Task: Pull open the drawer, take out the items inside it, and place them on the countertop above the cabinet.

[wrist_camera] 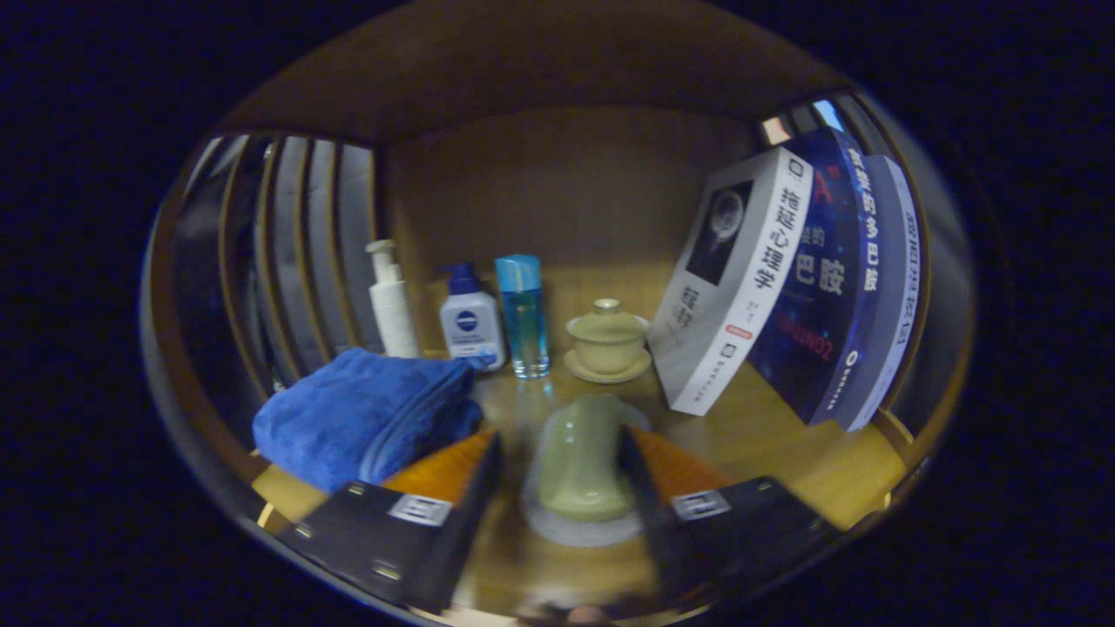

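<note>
The gripper (557,475) has both fingers pressed against a pale green cup (579,457), low over the wooden countertop (784,453); let go tilted and I'd guess it rolls into the lidded tea bowl (607,340) or the blue glass bottle (523,313) just beyond.

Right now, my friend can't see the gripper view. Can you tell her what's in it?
The claw has a pale green cup between its two fingers, above a wooden countertop. Just beyond sits a lidded teacup on a saucer, with a blue bottle, two white pump bottles and a folded blue towel nearby. Three books lean on the other side.
</note>
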A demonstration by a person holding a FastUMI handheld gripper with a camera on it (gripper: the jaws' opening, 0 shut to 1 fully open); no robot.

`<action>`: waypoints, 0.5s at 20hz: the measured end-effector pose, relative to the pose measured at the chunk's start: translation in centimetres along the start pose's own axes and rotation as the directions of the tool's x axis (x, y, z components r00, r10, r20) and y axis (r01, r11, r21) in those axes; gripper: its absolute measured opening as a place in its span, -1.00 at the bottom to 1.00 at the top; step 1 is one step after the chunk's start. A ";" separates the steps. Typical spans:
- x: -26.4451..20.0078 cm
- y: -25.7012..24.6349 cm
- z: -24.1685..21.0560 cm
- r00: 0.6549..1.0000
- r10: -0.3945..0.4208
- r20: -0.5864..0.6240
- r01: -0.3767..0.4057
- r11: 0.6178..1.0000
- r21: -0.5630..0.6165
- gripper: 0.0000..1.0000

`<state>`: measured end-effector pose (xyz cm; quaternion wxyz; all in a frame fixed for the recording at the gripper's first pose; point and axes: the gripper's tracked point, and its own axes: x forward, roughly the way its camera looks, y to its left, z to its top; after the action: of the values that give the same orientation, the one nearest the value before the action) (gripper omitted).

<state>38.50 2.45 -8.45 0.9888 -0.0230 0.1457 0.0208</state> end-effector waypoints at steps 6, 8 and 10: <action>-7.6 0.6 2.3 0.995 -0.029 0.093 0.027 0.999 0.022 0.96; -10.3 0.6 2.2 0.996 -0.027 0.084 0.027 1.000 0.001 0.95; -13.0 0.6 1.8 0.996 -0.034 0.083 0.036 0.999 -0.020 0.96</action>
<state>26.50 2.70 -3.00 0.9939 -0.0350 0.1040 0.0061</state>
